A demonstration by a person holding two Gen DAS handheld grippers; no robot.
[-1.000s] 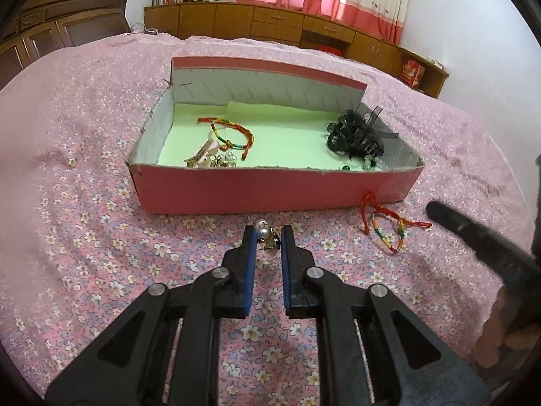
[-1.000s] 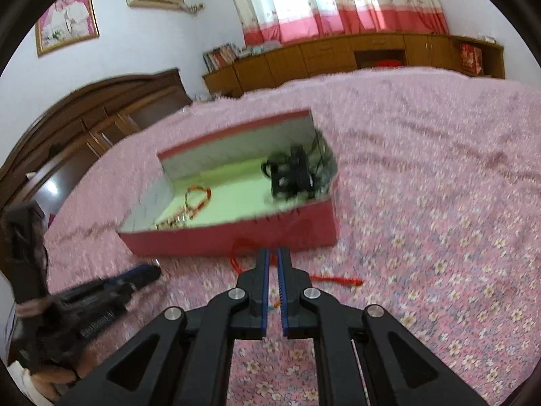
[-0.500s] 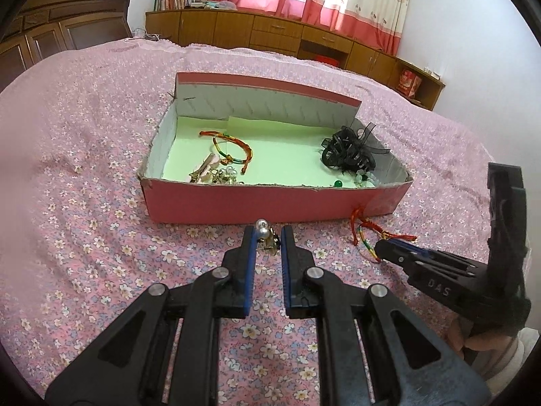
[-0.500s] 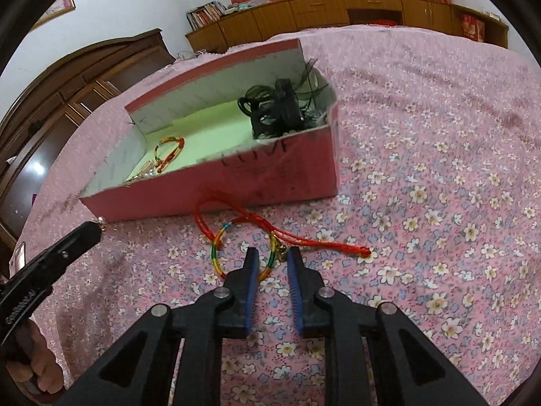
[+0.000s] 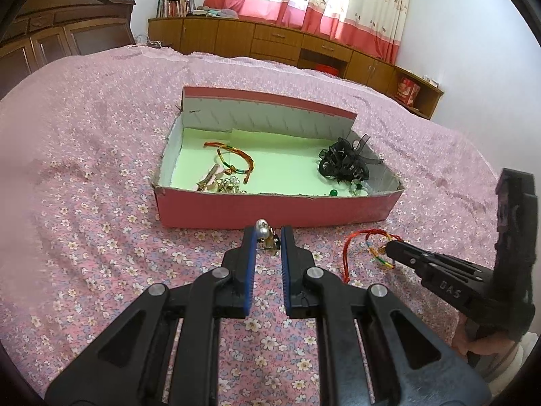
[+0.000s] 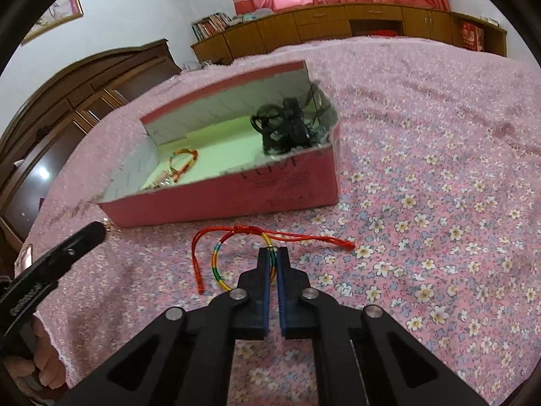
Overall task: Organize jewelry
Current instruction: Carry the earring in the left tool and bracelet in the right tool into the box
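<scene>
A red box [image 5: 270,210] with a green floor lies on the pink flowered bedspread; it also shows in the right wrist view [image 6: 236,199]. Inside are a woven bracelet [image 5: 236,160], small trinkets [image 5: 219,182] and a black hair clip [image 5: 343,164]. My left gripper [image 5: 267,237] is shut on a pearl earring [image 5: 263,235] just in front of the box. My right gripper [image 6: 273,256] is shut on a rainbow string bracelet [image 6: 219,264] with red cords, lying on the bedspread in front of the box; the bracelet also shows in the left wrist view [image 5: 368,250].
The bedspread [image 6: 439,169] stretches wide around the box. Wooden cabinets [image 5: 304,47] and red curtains line the far wall, and a dark wardrobe [image 6: 84,94] stands at the left. The left gripper shows in the right wrist view [image 6: 61,257].
My right gripper has moved down onto the rainbow bracelet and closed on it. My left gripper has held the earring and stayed in front of the box.
</scene>
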